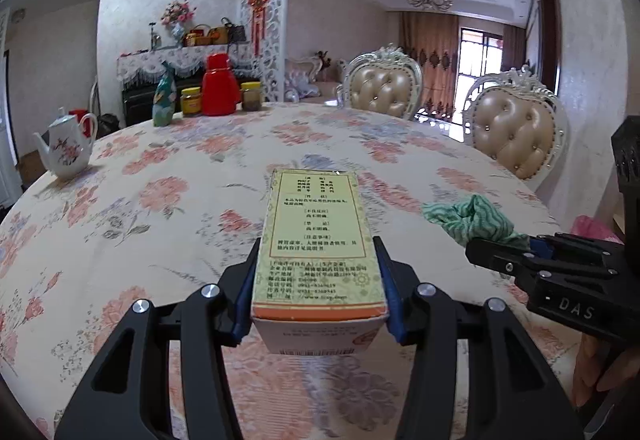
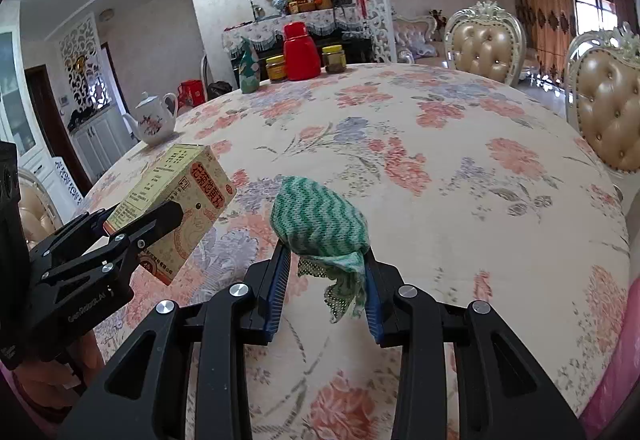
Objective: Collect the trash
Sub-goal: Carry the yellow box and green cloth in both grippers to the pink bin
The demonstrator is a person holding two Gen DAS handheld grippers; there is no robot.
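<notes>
A yellow medicine box (image 1: 318,240) is clamped between the blue pads of the left tool (image 1: 316,280), gripped near its rear end so that most of its length juts forward above the bench (image 1: 160,240); its printed top face is turned upward in the left wrist view. In the right wrist view the same box (image 2: 176,199) is seen at the left, lifted clear of the floral tablecloth and tilted, with the black fingers of the left tool (image 2: 140,232) closed across it. A crumpled green-and-white cloth (image 2: 320,220) is held by the right tool (image 2: 326,280), its bunched bulk bulging ahead of the pads while a loose end hangs down between them (the pads are seen pressing on the cloth's lower part from both sides). From the left wrist view the cloth (image 1: 472,217) appears at the right, with the right tool (image 1: 532,260) behind it. Both things are carried above the bench, not resting on it, and are kept apart from each other. At the far edge of the bench a red thermos (image 1: 220,85) is flanked by two jars, one yellow-labelled (image 1: 191,101) and one dark (image 1: 251,95), with a green patterned bottle (image 1: 165,95) just beside them. A white flowered teapot (image 1: 66,149) stands alone at the left edge. Two padded chairs (image 1: 384,87) are drawn up on the far right side.
</notes>
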